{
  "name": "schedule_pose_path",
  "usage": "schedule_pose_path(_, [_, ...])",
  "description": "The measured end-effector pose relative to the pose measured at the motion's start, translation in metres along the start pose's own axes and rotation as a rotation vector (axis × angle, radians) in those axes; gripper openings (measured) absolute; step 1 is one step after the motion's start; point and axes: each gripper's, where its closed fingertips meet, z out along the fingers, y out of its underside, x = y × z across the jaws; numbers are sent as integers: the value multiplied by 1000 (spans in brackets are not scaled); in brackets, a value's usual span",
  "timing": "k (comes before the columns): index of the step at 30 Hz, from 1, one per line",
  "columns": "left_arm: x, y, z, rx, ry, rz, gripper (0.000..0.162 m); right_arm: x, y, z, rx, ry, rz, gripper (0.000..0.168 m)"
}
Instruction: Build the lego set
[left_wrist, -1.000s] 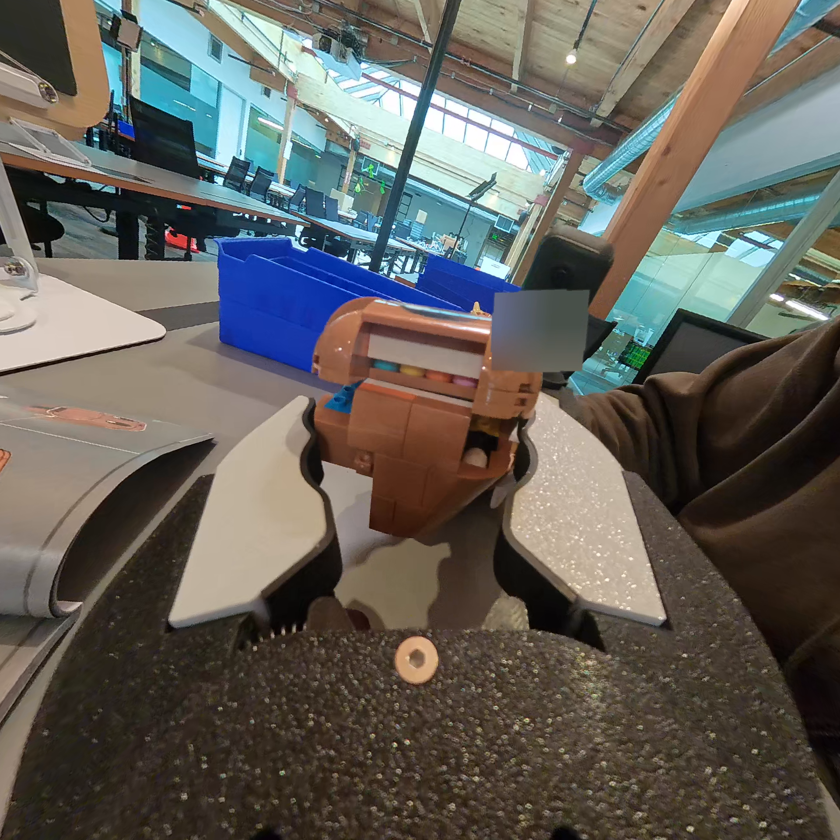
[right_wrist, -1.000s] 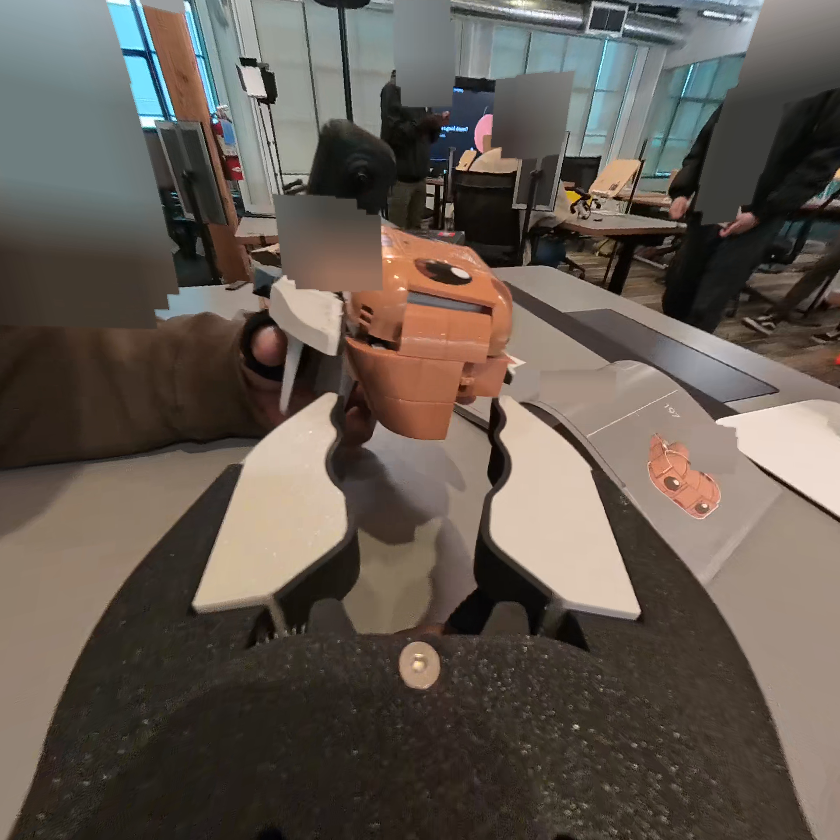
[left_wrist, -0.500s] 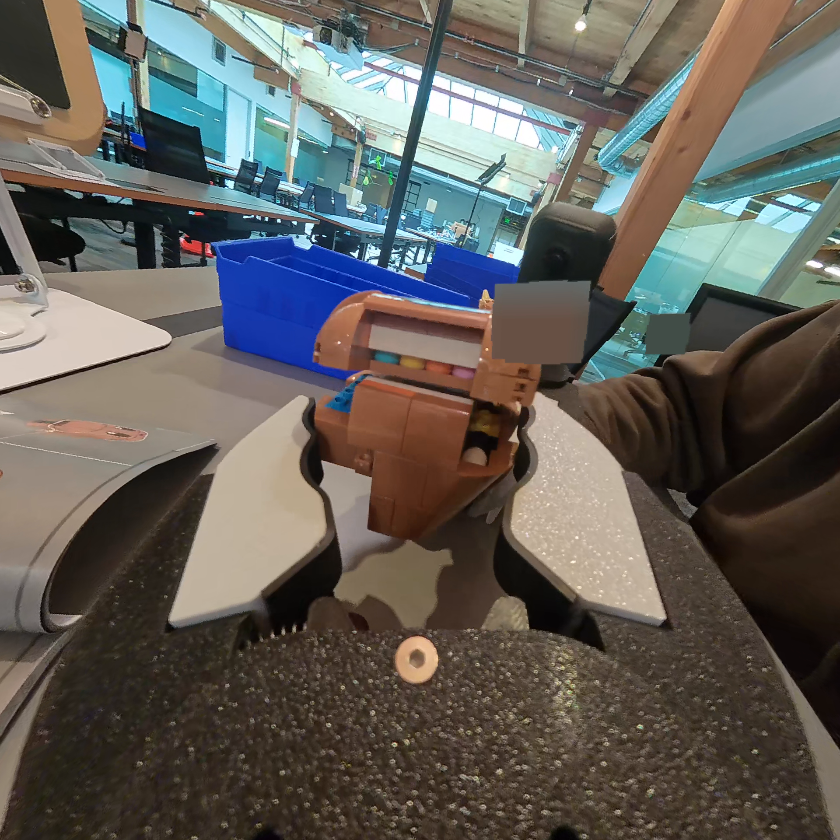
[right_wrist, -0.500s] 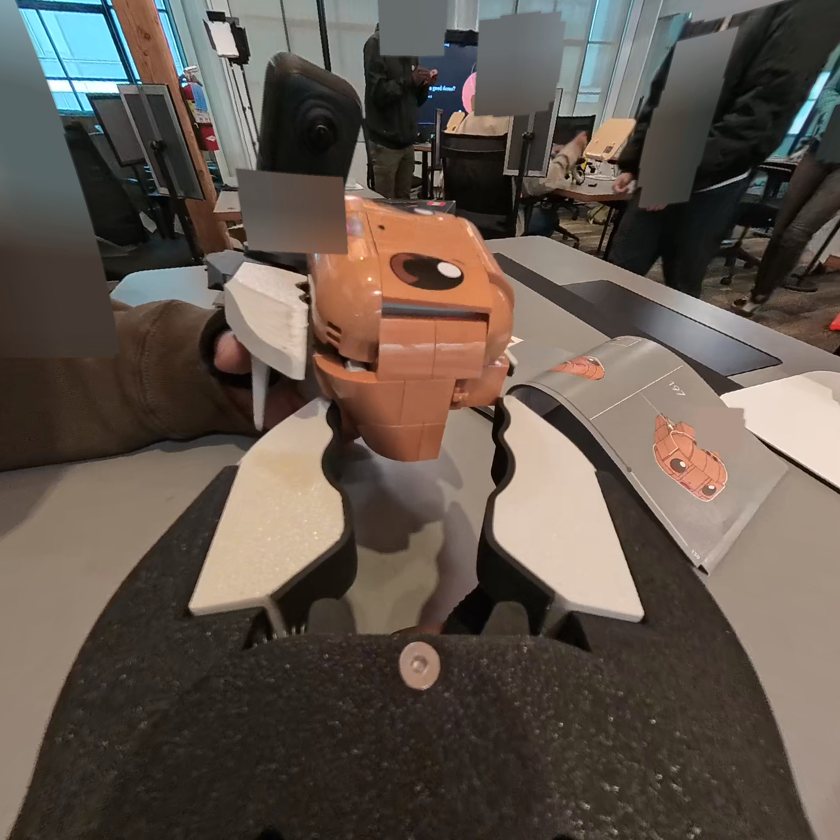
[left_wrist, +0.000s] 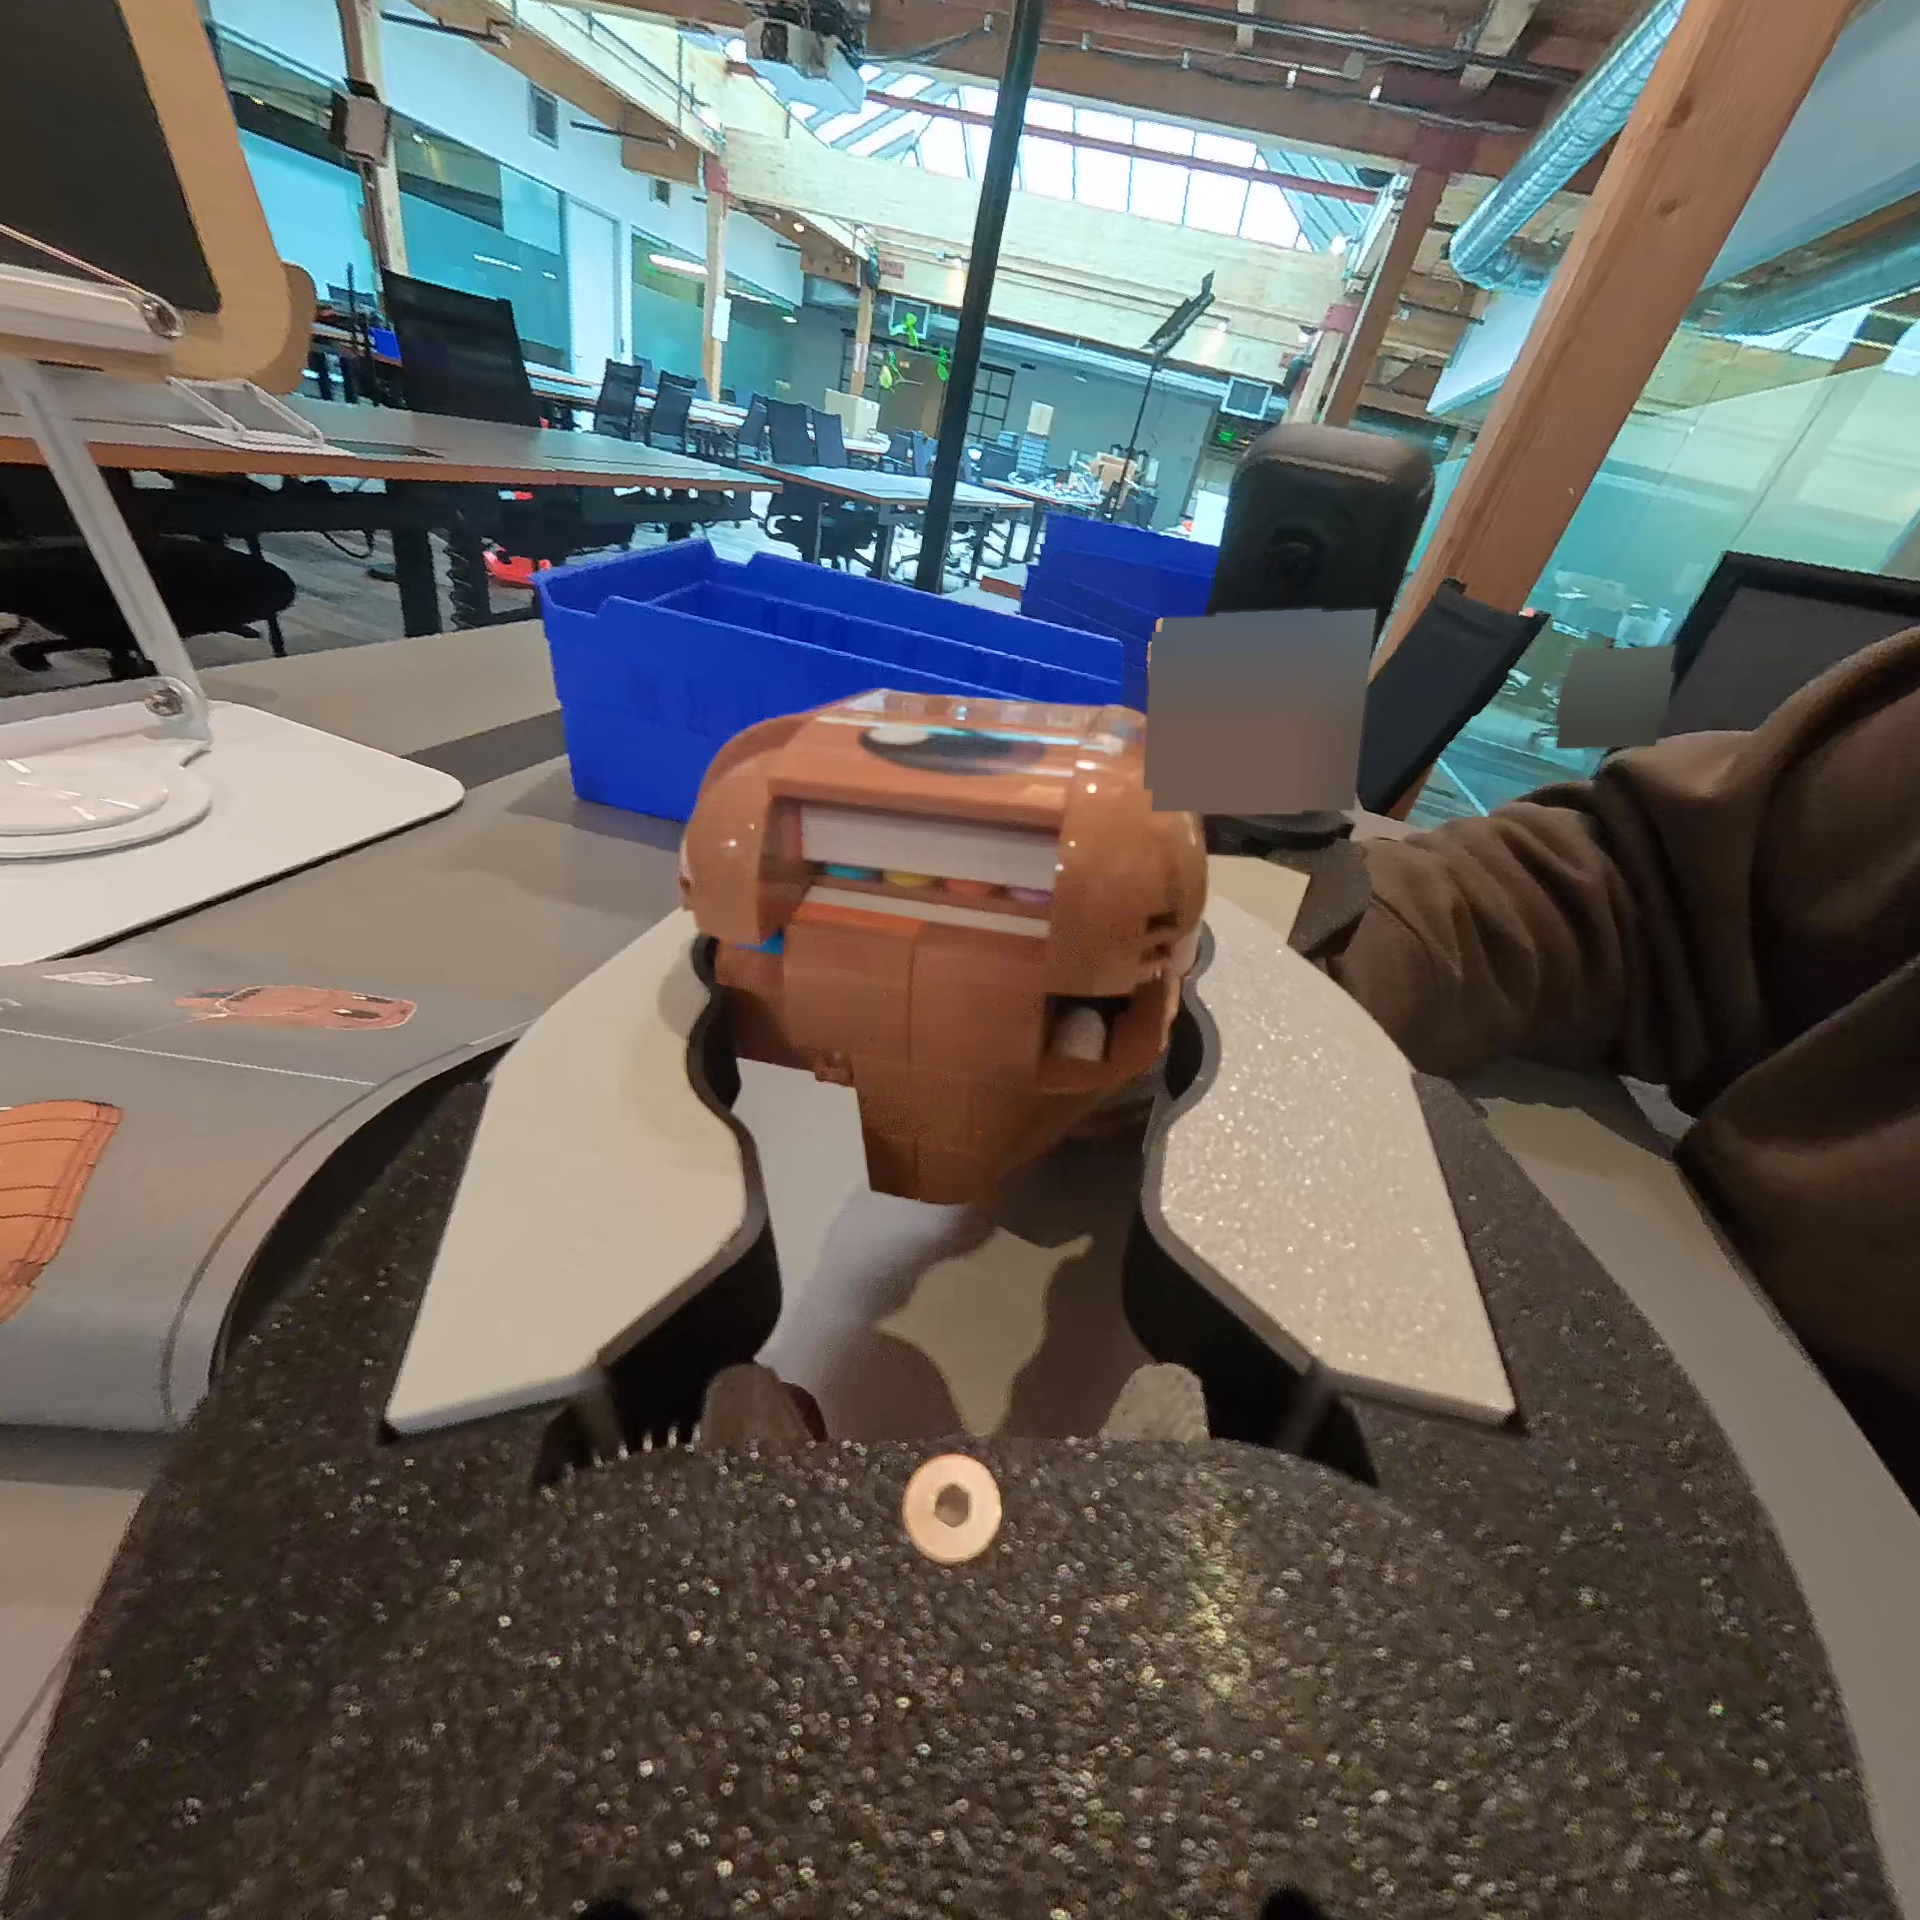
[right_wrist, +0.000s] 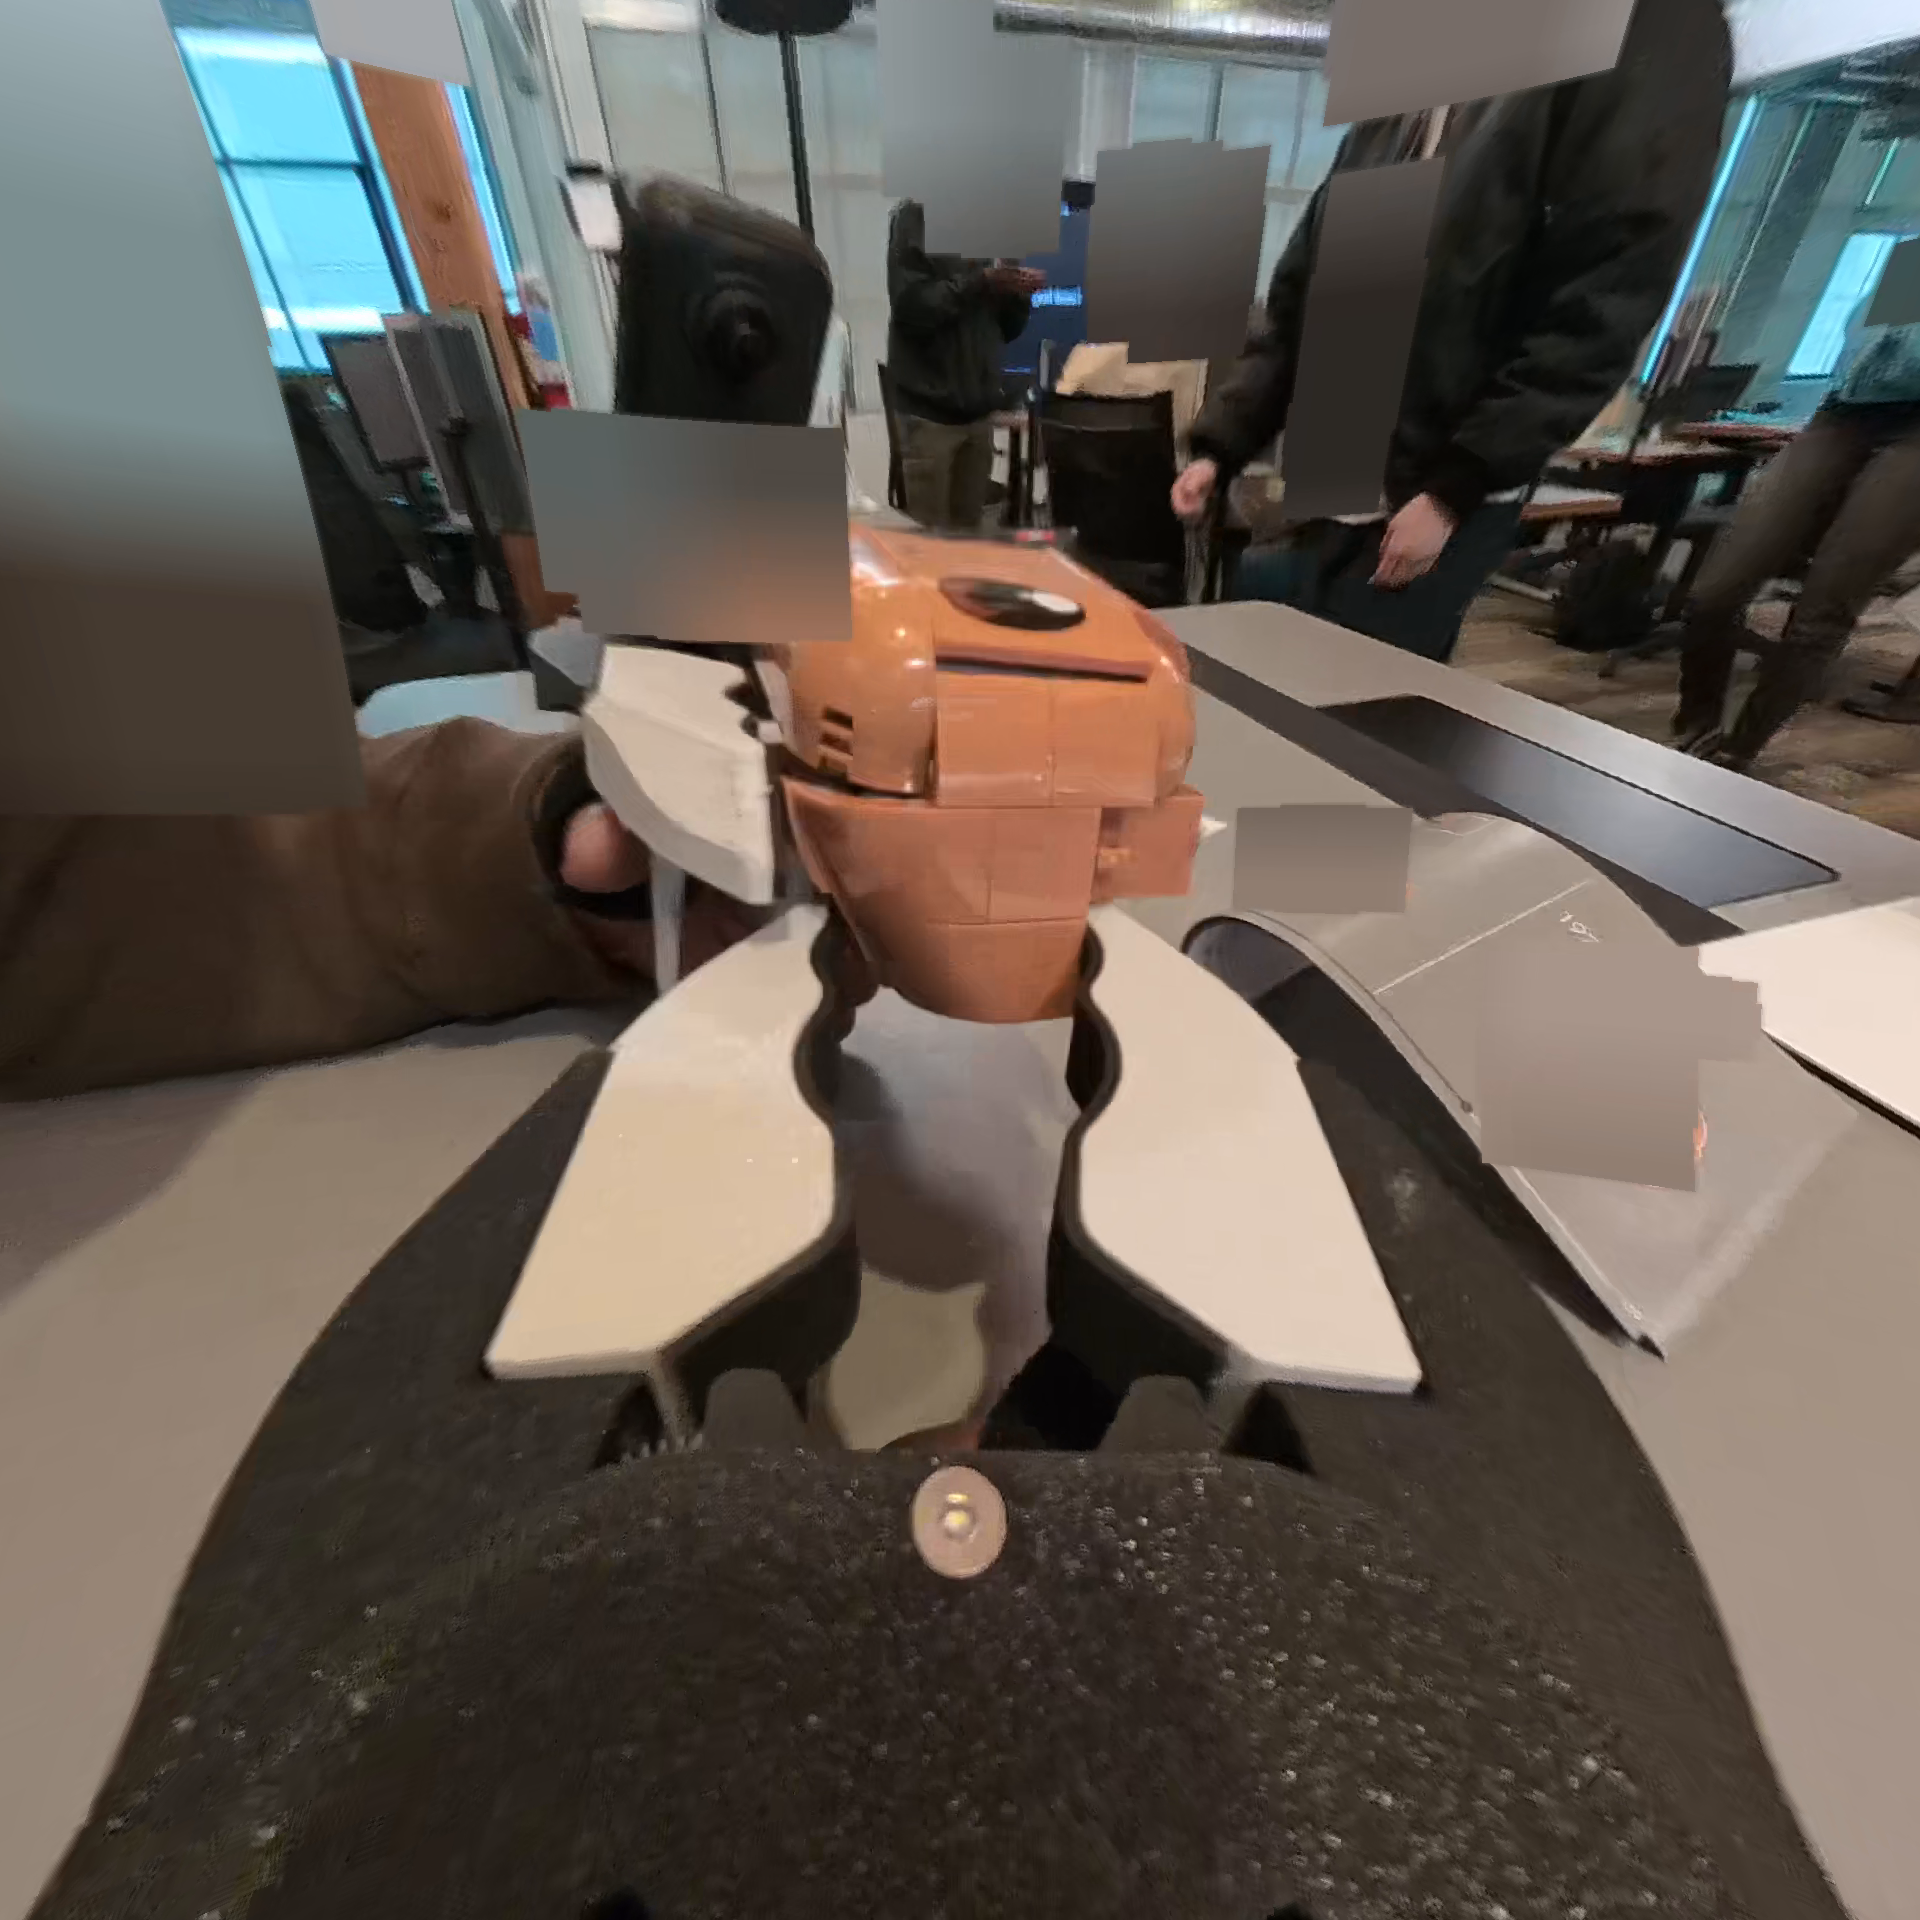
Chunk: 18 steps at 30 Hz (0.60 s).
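Held in mid-air above a grey matte surface (left_wrist: 488, 904): a brown, rounded plastic brick model shaped like an animal head (left_wrist: 940, 935), gripped from two sides at once. Left gripper (left_wrist: 951, 997) with pale, wavy-edged fingers (left_wrist: 582, 1174) clamped on the model's wider upper body, one at 9 o'clock and one at 3 o'clock of it. Right gripper (right_wrist: 956, 966) with fingers (right_wrist: 707, 1132) closed on the narrow tapered base of the same model (right_wrist: 997, 758), pinching it at its lower tip.

Best handled with both grips steady and squeeze kept gentle; pressing any remaining section home probably calls for force straight along the stud direction, not a twist, since a skewed push could pop the smooth curved shells apart. Narrow base likely to pivot between the right fingers, so support from the left matters.

Glossy curved brown panels over the top, a printed black and white eye disc on the upper face, blocky stepped bricks beneath. Visible from the left wrist view: a grey flat plate in a slot, a row of small coloured round studs under it, a pale peg at 4 o'clock. Black grainy foam over both gripper bodies.

At 9 o'clock in the left wrist view, an open grey instruction booklet with curled pages (left_wrist: 208, 1049); at 12 o'clock, a bright blue hard plastic bin (left_wrist: 727, 675). Brown fabric sleeve (left_wrist: 1621, 914) at 3 o'clock. Several people standing in the background of the right wrist view.
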Motion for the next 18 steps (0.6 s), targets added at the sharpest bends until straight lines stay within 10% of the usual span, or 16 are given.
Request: schedule_pose_path(18, [11,-6,-2,8,66,7,82,-18,-9,2,61,-178,170,42])
